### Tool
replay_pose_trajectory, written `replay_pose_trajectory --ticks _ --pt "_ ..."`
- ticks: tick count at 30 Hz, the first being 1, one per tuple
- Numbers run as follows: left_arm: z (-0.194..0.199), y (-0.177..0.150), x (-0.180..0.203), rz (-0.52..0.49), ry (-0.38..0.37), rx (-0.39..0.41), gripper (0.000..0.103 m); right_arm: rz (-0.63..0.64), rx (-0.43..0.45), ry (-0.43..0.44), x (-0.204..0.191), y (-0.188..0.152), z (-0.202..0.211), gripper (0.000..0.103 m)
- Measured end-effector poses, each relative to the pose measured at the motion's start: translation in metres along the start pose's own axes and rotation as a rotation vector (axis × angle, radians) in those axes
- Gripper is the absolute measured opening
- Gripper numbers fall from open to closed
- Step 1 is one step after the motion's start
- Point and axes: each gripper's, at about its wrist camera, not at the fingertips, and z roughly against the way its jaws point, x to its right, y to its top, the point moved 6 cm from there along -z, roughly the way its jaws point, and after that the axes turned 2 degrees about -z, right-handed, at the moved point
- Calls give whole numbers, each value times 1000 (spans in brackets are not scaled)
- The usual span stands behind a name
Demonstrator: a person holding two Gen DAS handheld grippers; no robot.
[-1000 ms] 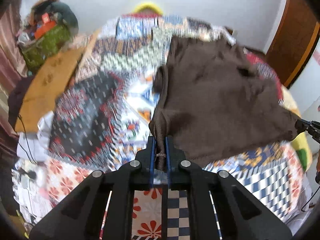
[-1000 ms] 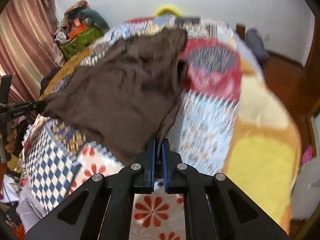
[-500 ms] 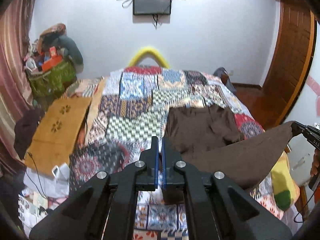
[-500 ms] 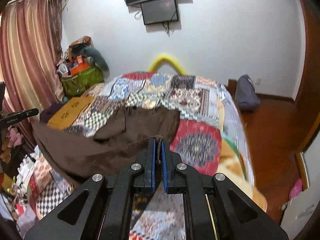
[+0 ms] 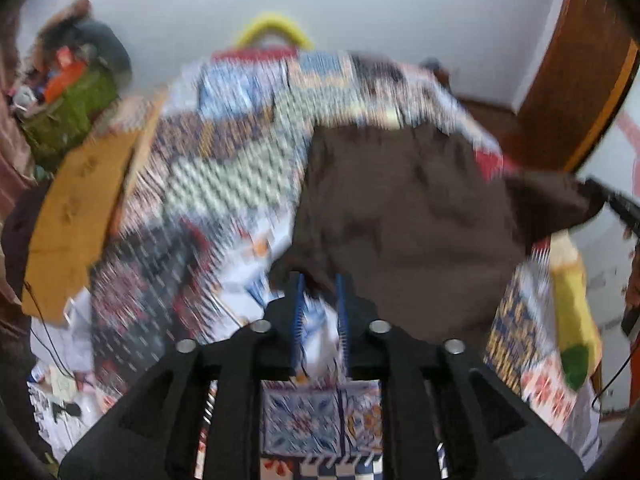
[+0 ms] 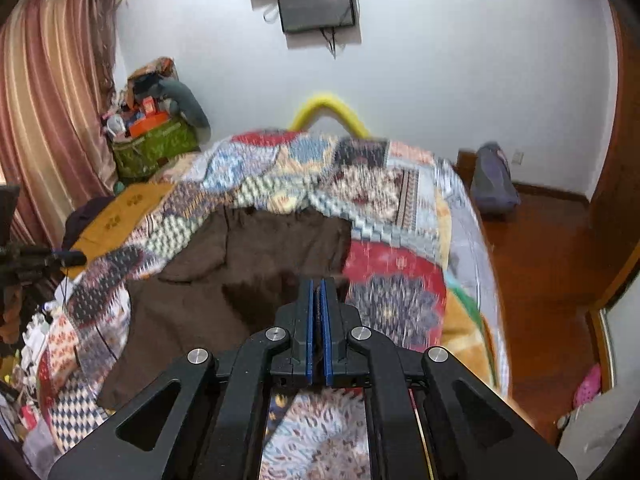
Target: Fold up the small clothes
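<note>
A brown garment (image 5: 404,216) lies spread on the patchwork bedspread (image 5: 224,184); it also shows in the right wrist view (image 6: 256,264). My left gripper (image 5: 319,280) is open, its jaws apart just below the garment's near left corner, holding nothing. My right gripper (image 6: 318,286) is shut on the garment's near right corner, and it also shows at the right edge of the left wrist view (image 5: 596,190) holding that corner off the bed. The left wrist view is blurred.
A tan cardboard sheet (image 5: 76,216) lies at the bed's left side. A green bag of clutter (image 6: 154,148) stands in the back left corner. A grey bag (image 6: 494,180) lies on the wooden floor (image 6: 552,264) to the right. A yellow headboard arc (image 6: 330,114) stands behind the bed.
The garment came down onto the bed. My left gripper opened and let go of its corner. My right gripper still grips its corner.
</note>
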Motion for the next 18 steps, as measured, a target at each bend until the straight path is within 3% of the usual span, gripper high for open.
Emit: replay_pose_trajectory --ticks 5,7,12,15,16,18 --pt "-29 -38 25 -16 -45 -101 54 0 -76 -20 13 -30 -11 4" --pt "-35 -50 34 -4 -84 -134 57 7 -103 -34 16 -44 -13 4" --pt "-46 -82 57 15 -184 -225 58 -6 -156 -47 26 -69 -18 4" --pt "-44 -86 61 30 -195 -208 58 -27 -160 -48 32 -77 -17 5" --pt "-43 -87 63 23 -198 -200 51 -33 -163 -47 33 -79 -16 6" --pt "-39 -87 68 -4 -208 -173 28 -45 -169 -42 35 -82 -13 9"
